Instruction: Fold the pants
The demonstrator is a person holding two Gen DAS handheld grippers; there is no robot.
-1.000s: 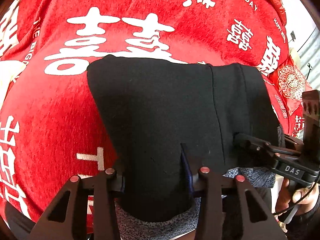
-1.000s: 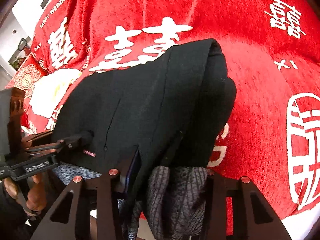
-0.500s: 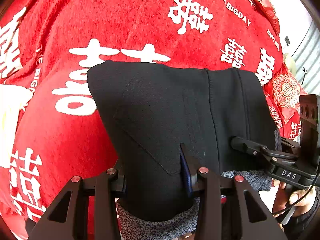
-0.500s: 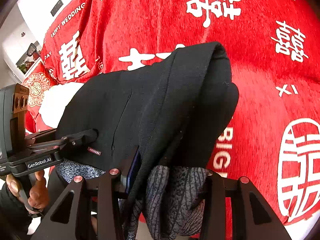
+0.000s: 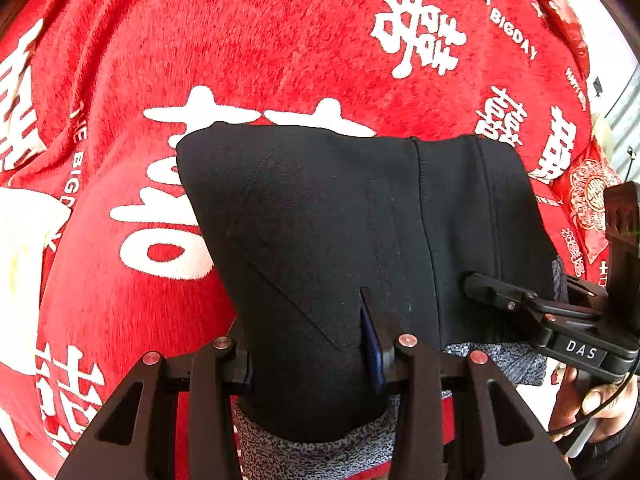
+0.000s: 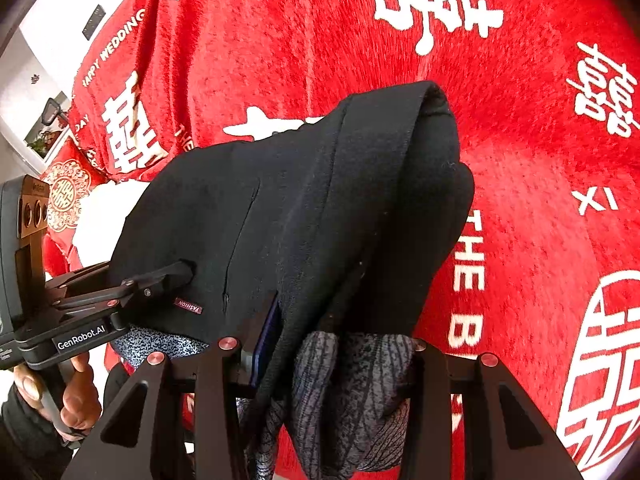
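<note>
Left wrist view: the left gripper (image 5: 312, 354) is clamped on the near edge of the black fabric pants with grey knit lining (image 5: 360, 240), which are lifted above the red plush blanket with white characters (image 5: 260, 40). The right gripper (image 5: 484, 290) pinches the same edge further right.

Right wrist view: the right gripper (image 6: 332, 352) is closed on a thick bunch of black cloth and grey lining. The left gripper (image 6: 180, 274) grips the pants near the label.

Risk: the bulky right bunch may slip, so the fold would land skewed on the blanket.
</note>
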